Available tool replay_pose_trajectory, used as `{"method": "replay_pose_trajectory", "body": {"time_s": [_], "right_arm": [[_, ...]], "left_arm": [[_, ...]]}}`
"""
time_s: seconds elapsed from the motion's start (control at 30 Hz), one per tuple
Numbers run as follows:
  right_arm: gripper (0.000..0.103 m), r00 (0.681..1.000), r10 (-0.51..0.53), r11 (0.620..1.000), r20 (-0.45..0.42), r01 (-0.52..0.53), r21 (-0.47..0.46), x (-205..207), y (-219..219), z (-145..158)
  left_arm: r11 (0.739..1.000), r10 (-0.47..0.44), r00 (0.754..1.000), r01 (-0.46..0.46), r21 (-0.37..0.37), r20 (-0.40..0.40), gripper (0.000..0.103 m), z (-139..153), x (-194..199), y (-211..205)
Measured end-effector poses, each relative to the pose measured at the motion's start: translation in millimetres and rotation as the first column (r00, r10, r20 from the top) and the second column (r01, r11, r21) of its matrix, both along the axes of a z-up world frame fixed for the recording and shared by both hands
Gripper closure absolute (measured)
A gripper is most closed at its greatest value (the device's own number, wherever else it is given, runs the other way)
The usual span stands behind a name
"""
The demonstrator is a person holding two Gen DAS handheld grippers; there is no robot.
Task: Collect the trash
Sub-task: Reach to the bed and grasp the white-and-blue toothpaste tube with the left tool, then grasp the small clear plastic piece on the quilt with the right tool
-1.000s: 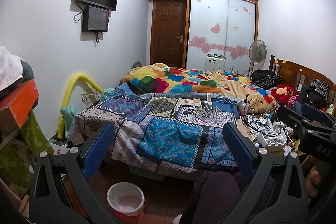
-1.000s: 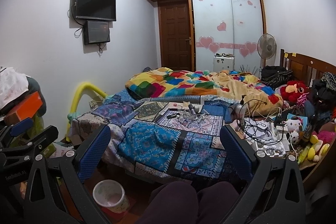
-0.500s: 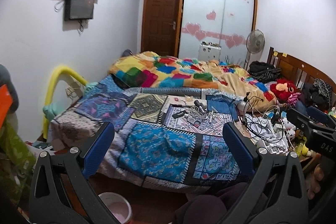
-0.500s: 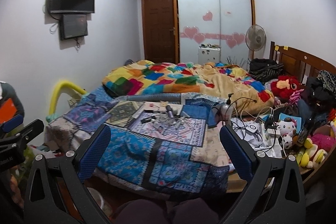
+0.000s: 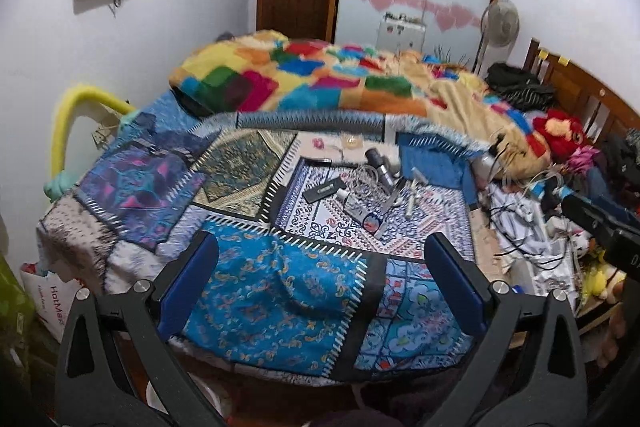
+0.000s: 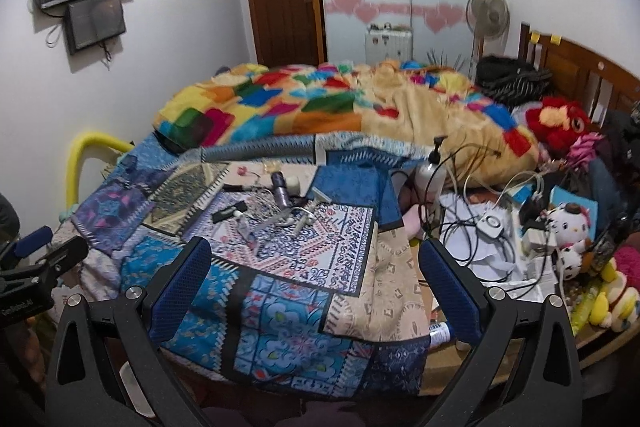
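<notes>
Trash, the small clutter [image 5: 362, 193] mid-bed, lies at twelve o'clock beyond both grippers' released, empty jaws, roughly equally near each.

A bed [image 5: 500, 255] is covered by a blue patchwork spread [image 5: 276, 291], with a multicoloured blanket [image 5: 320, 83] heaped behind it. Black remotes [image 5: 324, 190], a small tube [image 5: 374, 223] and tangled white cords [image 5: 366, 183] are scattered mid-spread; cables [image 6: 472, 223] and plush toys [image 6: 568, 223] are piled beside the headboard [image 6: 576, 67].
</notes>
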State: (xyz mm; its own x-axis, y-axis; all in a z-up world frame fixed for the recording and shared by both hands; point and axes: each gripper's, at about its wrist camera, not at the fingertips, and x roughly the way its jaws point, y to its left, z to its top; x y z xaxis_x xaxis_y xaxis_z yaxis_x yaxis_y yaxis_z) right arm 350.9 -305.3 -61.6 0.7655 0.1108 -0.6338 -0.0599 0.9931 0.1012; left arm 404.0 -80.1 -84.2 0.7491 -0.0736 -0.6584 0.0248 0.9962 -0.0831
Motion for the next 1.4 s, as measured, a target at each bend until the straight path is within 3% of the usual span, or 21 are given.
{"method": "replay_pose_trajectory", "body": {"time_s": [0.13, 0.37, 0.5, 0.67, 0.8, 0.97, 1.1, 1.23, 1.27, 1.4], "right_arm": [[0.014, 0.997, 0.014, 0.999, -0.071, -0.012, 0.03, 42.1, -10.1, -24.2], [0.037, 0.974, 0.053, 0.991, -0.22, -0.024, 0.134, 114.1, -25.3, -76.4], [0.049, 0.956, 0.069, 0.985, -0.286, -0.02, 0.17, 153.6, -29.6, -103.3], [0.065, 0.932, 0.102, 0.971, -0.348, -0.018, 0.238, 202.3, -26.7, -131.6], [0.069, 0.914, 0.123, 0.963, -0.387, -0.017, 0.268, 229.6, -18.0, -149.9], [0.07, 0.92, 0.121, 0.978, -0.373, -0.046, 0.203, 244.2, 0.4, -157.0], [0.07, 0.927, 0.098, 0.99, -0.362, -0.054, 0.129, 254.8, 8.0, -162.2], [0.079, 0.935, 0.092, 0.994, -0.342, -0.067, 0.082, 259.4, 8.7, -163.0], [0.087, 0.936, 0.093, 0.995, -0.339, -0.073, 0.07, 260.3, 8.5, -163.0], [0.09, 0.932, 0.111, 0.992, -0.345, -0.085, 0.091, 261.3, 1.9, -163.2]], "left_arm": [[0.999, -0.004, 0.999, 0.006, 0.04, -0.054, 0.0, -31.3, 41.8, -15.1], [0.999, -0.014, 0.992, 0.018, 0.032, -0.127, 0.003, -81.1, 101.7, -29.8], [1.0, -0.013, 0.985, 0.014, 0.006, -0.171, 0.014, -104.7, 133.8, -32.7], [0.997, -0.02, 0.973, 0.001, -0.083, -0.231, 0.029, -130.5, 171.8, -34.0], [0.996, -0.033, 0.972, 0.014, -0.083, -0.233, 0.037, -141.1, 187.0, -46.6], [0.999, -0.024, 0.972, 0.014, -0.047, -0.232, 0.043, -152.0, 192.3, -58.1], [0.999, -0.019, 0.966, 0.009, -0.041, -0.258, 0.058, -162.3, 195.7, -62.2], [0.999, -0.012, 0.964, 0.001, -0.042, -0.265, 0.07, -167.3, 192.3, -61.9], [0.999, -0.016, 0.964, 0.004, -0.048, -0.265, 0.07, -167.5, 190.6, -61.0], [0.997, -0.041, 0.961, 0.022, -0.072, -0.275, 0.076, -167.9, 180.6, -52.9]]}}
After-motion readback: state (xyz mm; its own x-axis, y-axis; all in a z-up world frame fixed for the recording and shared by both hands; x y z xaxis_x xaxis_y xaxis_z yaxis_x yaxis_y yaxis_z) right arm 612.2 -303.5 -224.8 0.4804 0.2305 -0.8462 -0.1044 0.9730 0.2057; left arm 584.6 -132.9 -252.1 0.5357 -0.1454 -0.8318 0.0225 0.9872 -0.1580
